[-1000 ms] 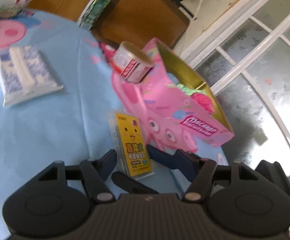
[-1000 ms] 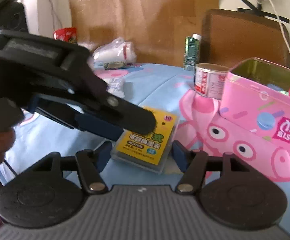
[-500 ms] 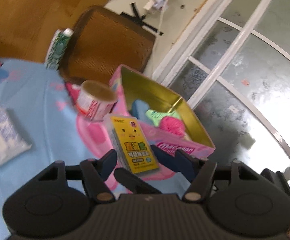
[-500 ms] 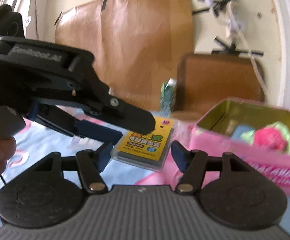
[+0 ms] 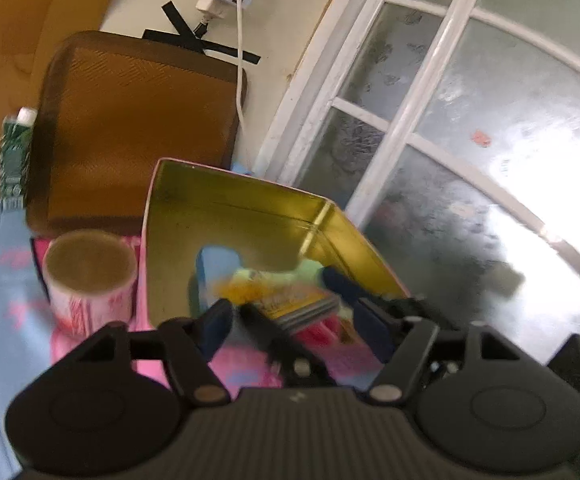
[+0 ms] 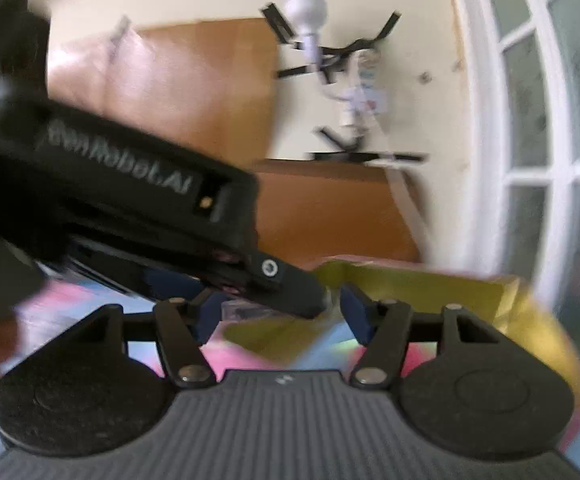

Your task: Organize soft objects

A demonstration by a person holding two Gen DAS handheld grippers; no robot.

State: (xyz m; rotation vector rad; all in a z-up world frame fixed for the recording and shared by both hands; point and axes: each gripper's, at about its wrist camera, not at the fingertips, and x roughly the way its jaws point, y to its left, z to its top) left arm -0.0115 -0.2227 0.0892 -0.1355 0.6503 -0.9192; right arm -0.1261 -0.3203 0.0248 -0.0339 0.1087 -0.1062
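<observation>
Left gripper (image 5: 285, 316): jaws had just been opening, the yellow pack (image 5: 290, 300) lying between them but, as far as the blur allowed, no longer pinched by the blue pads (image 5: 215, 322). Pack sat tilted over the open pink tin (image 5: 225, 216), above the blue, green and pink soft items (image 5: 213, 264) already inside, so this read as the release into the tin. Right gripper (image 6: 277, 316): jaws stood partly apart; whether its pads touched the pack's clear edge (image 6: 241, 312) could not be told, the frame being smeared and the left tool crossing in front. To do the step well, I judged: open the left jaws fully before pulling away, so the pack drops flat and does not snag on a pad; keep the release low and inside the gold walls; withdraw upward, clear of the rim; mind the taped roll (image 5: 89, 276) just beside the tin's left wall.
</observation>
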